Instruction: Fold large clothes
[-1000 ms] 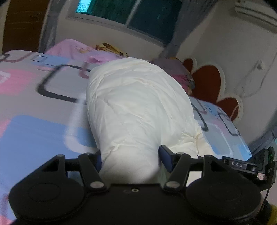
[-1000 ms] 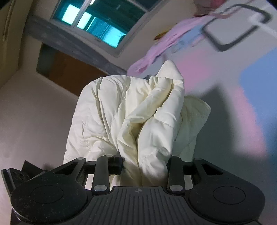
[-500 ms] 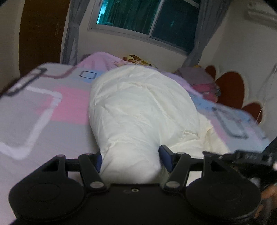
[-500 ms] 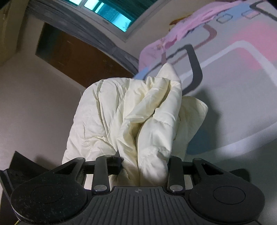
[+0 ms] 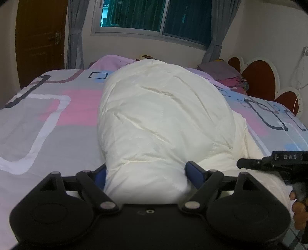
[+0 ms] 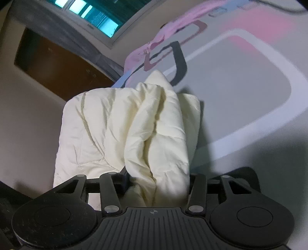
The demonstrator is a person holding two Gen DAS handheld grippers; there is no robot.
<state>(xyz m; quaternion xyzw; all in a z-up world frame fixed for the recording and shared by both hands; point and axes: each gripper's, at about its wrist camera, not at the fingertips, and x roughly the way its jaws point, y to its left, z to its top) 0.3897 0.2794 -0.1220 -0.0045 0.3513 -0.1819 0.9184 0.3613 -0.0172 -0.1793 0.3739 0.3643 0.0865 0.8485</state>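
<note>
Since a second ago, both your grippers have carried the cream padded jacket (image 5: 163,123) lower over the bed (image 5: 48,119). The jacket lies folded lengthwise on the patterned bedspread. Your left gripper (image 5: 145,175) is opening, jacket bulk between its blue pads (image 5: 194,172). Your right gripper (image 6: 158,184) is opening too, bunched jacket fabric between its jaws. Window (image 5: 152,16) and curtains behind.
</note>
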